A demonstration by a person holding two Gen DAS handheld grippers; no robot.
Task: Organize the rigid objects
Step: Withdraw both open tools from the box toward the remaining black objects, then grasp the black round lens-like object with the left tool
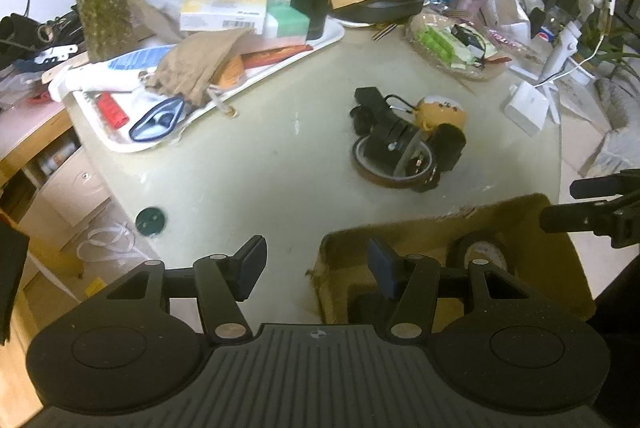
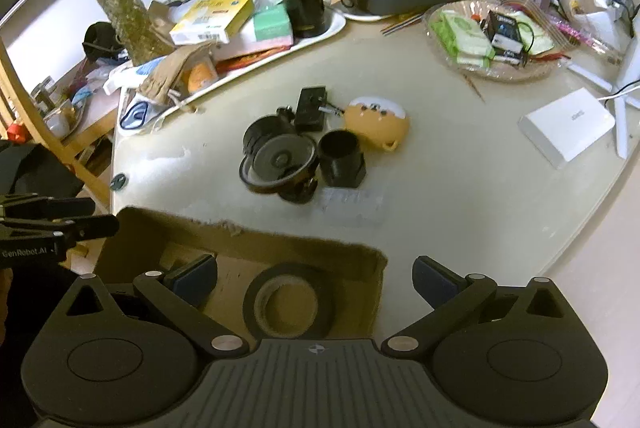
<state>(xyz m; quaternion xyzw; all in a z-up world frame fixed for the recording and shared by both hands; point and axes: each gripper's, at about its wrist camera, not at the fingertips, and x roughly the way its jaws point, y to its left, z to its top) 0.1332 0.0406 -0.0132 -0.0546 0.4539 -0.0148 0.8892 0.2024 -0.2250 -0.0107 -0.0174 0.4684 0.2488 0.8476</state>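
Nearest in the left wrist view, the left hand-held gripper [image 1: 313, 266] stands partly open with nothing between its fingers, straddling the near left corner of the cardboard box [image 1: 532, 228]. One finger hangs over the bare desk [image 1: 248, 163], the other inside the box. If it drops from here, that finger could catch the torn wall and shove the box along the desk. Farther off lies the cluster of loose items [image 1: 408, 143] still to be sorted, with the right hand-held gripper [image 1: 576, 203] at the frame's right edge.

From the right wrist view, the right hand-held gripper [image 2: 316, 282] is wide open and empty, hovering over the box's right wall [image 2: 376, 268]. A roll of black tape [image 2: 289, 302] lies flat inside. The black cup [image 2: 342, 157], tape ring [image 2: 276, 163], small black box [image 2: 310, 107] and yellow toy [image 2: 378, 121] sit touching or nearly so; reaching for one will likely nudge its neighbours, and the rounded pieces may roll. Both grippers are near each other over the box, so they could collide.
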